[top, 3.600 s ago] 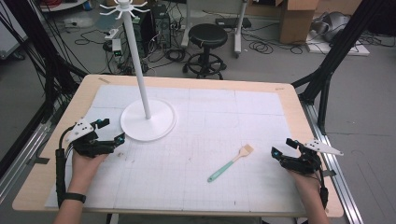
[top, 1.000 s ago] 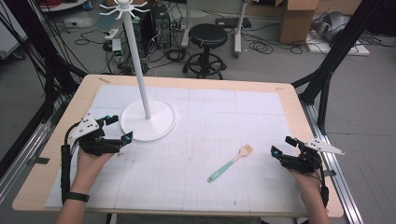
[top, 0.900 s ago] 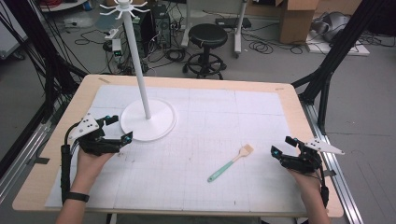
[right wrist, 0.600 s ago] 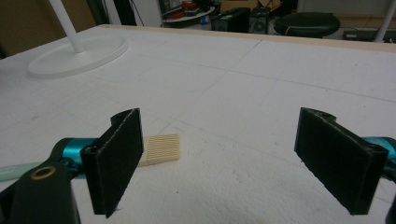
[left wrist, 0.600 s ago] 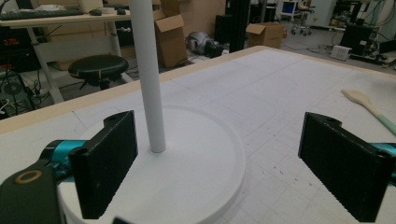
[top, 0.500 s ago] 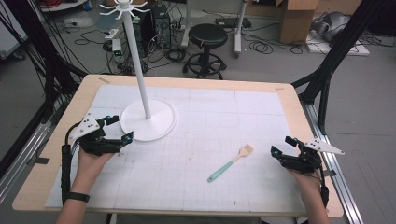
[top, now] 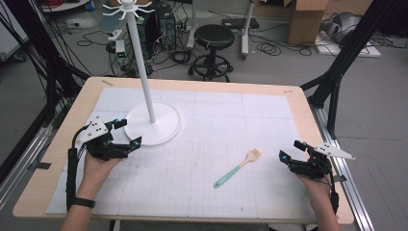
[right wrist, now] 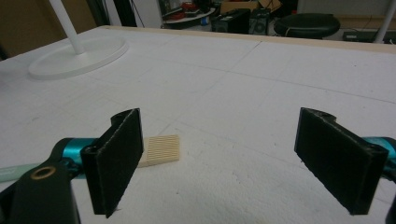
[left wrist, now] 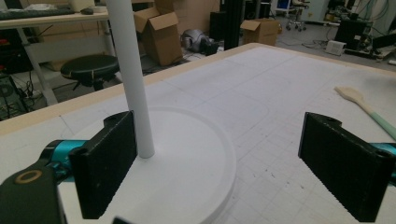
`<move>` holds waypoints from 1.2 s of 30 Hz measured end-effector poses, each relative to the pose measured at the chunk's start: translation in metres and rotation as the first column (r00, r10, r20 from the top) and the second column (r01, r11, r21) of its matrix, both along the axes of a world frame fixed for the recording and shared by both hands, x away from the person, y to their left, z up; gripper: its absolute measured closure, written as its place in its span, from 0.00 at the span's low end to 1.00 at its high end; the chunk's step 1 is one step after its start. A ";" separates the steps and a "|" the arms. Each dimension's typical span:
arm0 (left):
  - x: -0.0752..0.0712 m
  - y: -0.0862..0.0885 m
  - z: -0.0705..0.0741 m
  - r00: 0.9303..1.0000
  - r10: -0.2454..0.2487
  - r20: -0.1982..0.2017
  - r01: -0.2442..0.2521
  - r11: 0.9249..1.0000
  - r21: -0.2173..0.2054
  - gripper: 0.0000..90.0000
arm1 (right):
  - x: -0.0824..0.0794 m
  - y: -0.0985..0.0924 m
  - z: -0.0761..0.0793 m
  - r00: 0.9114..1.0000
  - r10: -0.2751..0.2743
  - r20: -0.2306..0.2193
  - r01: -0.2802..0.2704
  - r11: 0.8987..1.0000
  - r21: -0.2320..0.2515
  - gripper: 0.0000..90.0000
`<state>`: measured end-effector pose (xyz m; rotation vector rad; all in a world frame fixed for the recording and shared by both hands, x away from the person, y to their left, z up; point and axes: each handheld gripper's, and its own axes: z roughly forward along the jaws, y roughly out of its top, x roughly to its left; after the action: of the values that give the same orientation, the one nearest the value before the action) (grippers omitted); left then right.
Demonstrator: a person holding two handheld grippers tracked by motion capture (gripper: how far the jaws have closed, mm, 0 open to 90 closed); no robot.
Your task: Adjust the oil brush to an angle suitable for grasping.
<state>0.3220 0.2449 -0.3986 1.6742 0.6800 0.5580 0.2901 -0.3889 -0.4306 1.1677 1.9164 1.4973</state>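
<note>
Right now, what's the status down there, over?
Left gripper open by white stand. Right gripper open, empty. Brush lies untouched on mat between them. Nothing in the way.

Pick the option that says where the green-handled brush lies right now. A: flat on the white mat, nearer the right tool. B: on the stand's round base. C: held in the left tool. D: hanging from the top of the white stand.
A: the brush lies flat on the mat, apart from the open right tool and farther from the left tool at the stand's base.
</note>
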 end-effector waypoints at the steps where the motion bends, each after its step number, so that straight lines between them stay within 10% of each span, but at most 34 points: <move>1: 0.000 0.000 0.000 1.000 0.001 -0.002 -0.001 1.000 -0.005 0.14 | 0.000 0.000 0.000 1.000 0.000 0.002 0.000 1.000 -0.003 0.17; 21: -0.002 0.008 0.004 1.000 0.015 0.008 -0.015 1.000 -0.017 0.14 | 0.012 0.015 0.007 0.995 0.100 0.013 -0.100 0.995 -0.028 0.17; 36: -0.002 0.011 0.005 1.000 0.019 0.016 -0.019 1.000 -0.018 0.14 | 0.038 0.057 0.004 0.956 0.289 -0.056 -0.294 0.949 -0.111 0.17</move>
<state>0.3198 0.2557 -0.3939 1.6463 0.6884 0.5768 0.3282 -0.3320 -0.4266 0.8967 2.2502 1.4884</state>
